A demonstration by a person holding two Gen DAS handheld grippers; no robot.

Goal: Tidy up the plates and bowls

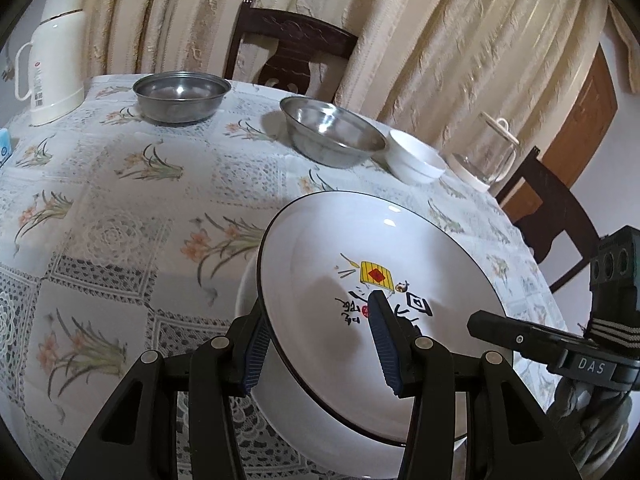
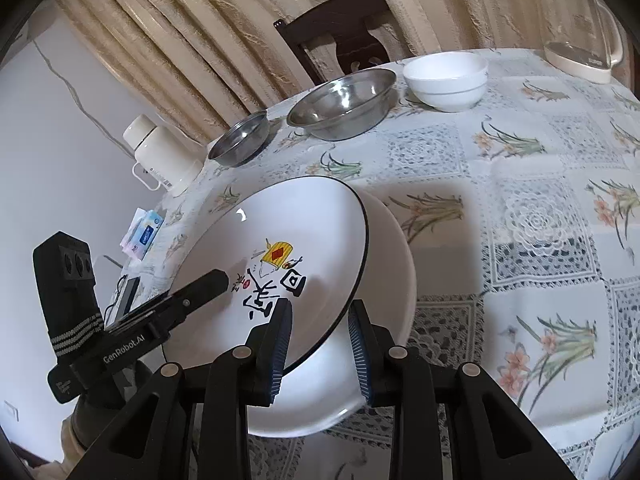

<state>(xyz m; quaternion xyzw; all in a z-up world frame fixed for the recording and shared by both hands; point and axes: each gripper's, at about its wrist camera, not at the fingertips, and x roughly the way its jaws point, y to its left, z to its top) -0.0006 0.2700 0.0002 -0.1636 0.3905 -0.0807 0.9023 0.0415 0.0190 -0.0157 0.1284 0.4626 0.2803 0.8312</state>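
- Stacking underway: a decorated plate (image 1: 384, 280) with a dark rim sits tilted over a plain white plate (image 2: 384, 280), which lies on the table (image 1: 120, 208) beneath it. The top plate's rim is off-centre from the lower one, so the pair is not yet nested flat, by my reading.
- Left gripper (image 1: 320, 344): jaws part-way closed, straddling the decorated plate's near-left rim, one pad under the outside, one on the inner face. Looks like a pinch on the rim; firm contact cannot be confirmed.
- Right gripper (image 2: 320, 344): same posture on the opposite rim, one pad inside the plate, one outside. The gap at the outer pad is visible, so the grip may be loose.
- Each gripper shows in the other's view, on either side of the plate.
- Beyond the plate, toward the curtain: two steel bowls, the larger (image 1: 332, 132) nearer the plate, the smaller (image 1: 182, 96) further left. They stand well apart, not nested.
- White bowl (image 1: 416, 160) sits just beside the larger steel bowl, on its right.
- Thermos (image 1: 52, 52) far left of the plate; glass kettle (image 1: 488, 152) beyond the white bowl.
- Judgement: early to middle. Plates nearly paired; the three bowls are untouched and still need gathering or nesting.
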